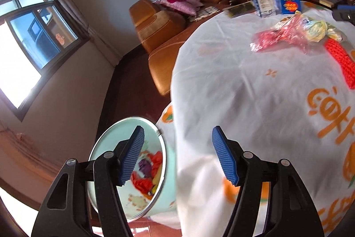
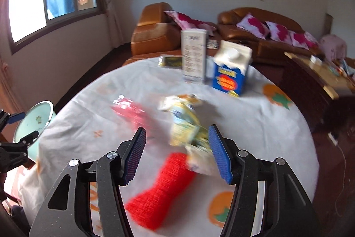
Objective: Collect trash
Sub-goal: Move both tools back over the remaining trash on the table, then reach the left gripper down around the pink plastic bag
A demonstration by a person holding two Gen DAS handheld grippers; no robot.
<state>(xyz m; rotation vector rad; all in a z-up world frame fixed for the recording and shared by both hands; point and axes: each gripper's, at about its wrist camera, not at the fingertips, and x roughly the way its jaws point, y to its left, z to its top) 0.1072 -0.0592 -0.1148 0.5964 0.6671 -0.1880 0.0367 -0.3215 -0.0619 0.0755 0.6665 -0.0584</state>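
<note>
The left gripper [image 1: 177,154] was spread wide and empty, hanging over the table's near edge with the bin [image 1: 142,203] just beside and below it. The bin, a pale green pail standing off the table's side, already held crumpled scraps of red, purple and yellow. In the right view the bin [image 2: 33,121] showed at the far left, beside the table [image 2: 255,117].

The right gripper [image 2: 177,154] was also spread, pinching nothing. Its jaws stood over the loose trash in the middle of the cloth: a crumpled yellow wrapper [image 2: 184,126] lay between and just beyond the pads, close to the right pad, with a red mesh [image 2: 164,188] below it and a pink wrapper [image 2: 131,110] to the left. Blur made it hard to say whether the right pad touched the yellow wrapper. Two cartons, a tall box [image 2: 194,57] and a blue carton [image 2: 230,70], stood upright at the far side, well apart from the grippers.

The step in hand seemed to be the right gripper's reach for the next piece, most likely the yellow wrapper, with several pieces left on the table. The next move would call for lowering the jaws around the wrapper, closing on enough of the crumple to hold it, then carrying it left to the bin without dragging the cloth.
</note>
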